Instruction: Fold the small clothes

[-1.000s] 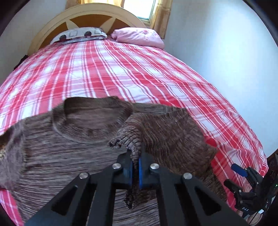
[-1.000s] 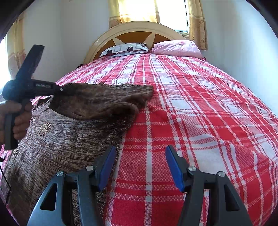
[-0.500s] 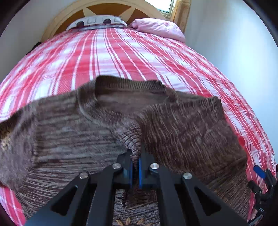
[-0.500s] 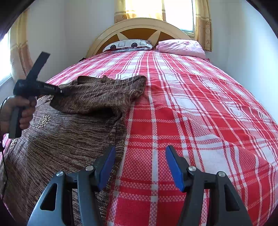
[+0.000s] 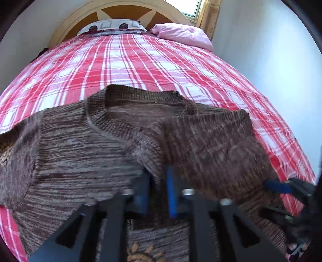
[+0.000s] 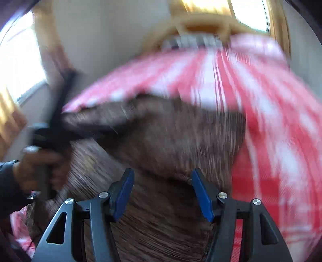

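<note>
A brown knit sweater [image 5: 80,145] lies flat on the red plaid bed [image 5: 130,60], neck toward the headboard. Its right sleeve [image 5: 211,141] is folded in across the chest. My left gripper [image 5: 158,181] has its blue pads parted a little, with the ribbed sleeve cuff [image 5: 155,161] lying loose between them. My right gripper [image 6: 162,191] is open and empty, low over the sweater [image 6: 171,141] near its right edge; this view is blurred. The left gripper and the hand holding it show at the left of the right wrist view [image 6: 48,137].
A patterned pillow [image 5: 112,26] and a pink pillow [image 5: 181,35] lie by the wooden headboard [image 5: 120,10]. A white wall [image 5: 271,50] runs close along the bed's right side. My right gripper shows at the lower right of the left wrist view [image 5: 281,193].
My left gripper's pads have parted and let the sleeve cuff go after carrying it across the chest. My right gripper has swung fast to the left, over the sweater.
</note>
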Demonstrator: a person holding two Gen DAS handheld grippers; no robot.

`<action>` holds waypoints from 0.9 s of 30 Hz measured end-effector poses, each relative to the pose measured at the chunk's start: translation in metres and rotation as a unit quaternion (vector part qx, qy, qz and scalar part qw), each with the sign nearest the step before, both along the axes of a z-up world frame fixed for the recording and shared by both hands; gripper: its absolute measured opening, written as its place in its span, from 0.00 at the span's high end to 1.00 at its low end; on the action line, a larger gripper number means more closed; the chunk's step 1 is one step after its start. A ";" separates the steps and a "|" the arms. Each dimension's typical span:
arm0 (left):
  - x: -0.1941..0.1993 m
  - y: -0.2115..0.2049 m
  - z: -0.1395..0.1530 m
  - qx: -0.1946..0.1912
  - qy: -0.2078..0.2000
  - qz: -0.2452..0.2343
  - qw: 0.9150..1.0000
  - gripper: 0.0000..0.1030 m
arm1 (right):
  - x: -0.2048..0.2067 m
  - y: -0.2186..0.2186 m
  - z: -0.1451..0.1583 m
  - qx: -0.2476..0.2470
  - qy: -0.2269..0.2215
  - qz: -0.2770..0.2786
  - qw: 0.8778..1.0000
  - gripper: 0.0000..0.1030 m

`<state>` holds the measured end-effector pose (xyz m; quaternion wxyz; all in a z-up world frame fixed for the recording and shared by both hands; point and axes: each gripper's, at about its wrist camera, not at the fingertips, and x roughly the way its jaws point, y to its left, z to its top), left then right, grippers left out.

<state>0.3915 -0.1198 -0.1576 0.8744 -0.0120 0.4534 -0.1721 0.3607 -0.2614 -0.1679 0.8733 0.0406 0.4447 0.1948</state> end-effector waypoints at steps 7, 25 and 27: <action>-0.002 0.017 -0.014 0.061 -0.019 0.010 0.998 0.45 | -0.029 -0.003 -0.011 -0.054 -0.001 0.011 0.998 0.41; 0.034 0.006 -0.007 -0.038 0.017 -0.011 0.999 0.76 | 0.006 0.013 -0.009 -0.102 -0.039 -0.057 0.992 0.41; 0.036 0.012 -0.004 -0.060 0.007 0.004 0.998 0.76 | 0.007 0.000 -0.017 -0.067 -0.030 -0.068 0.995 0.41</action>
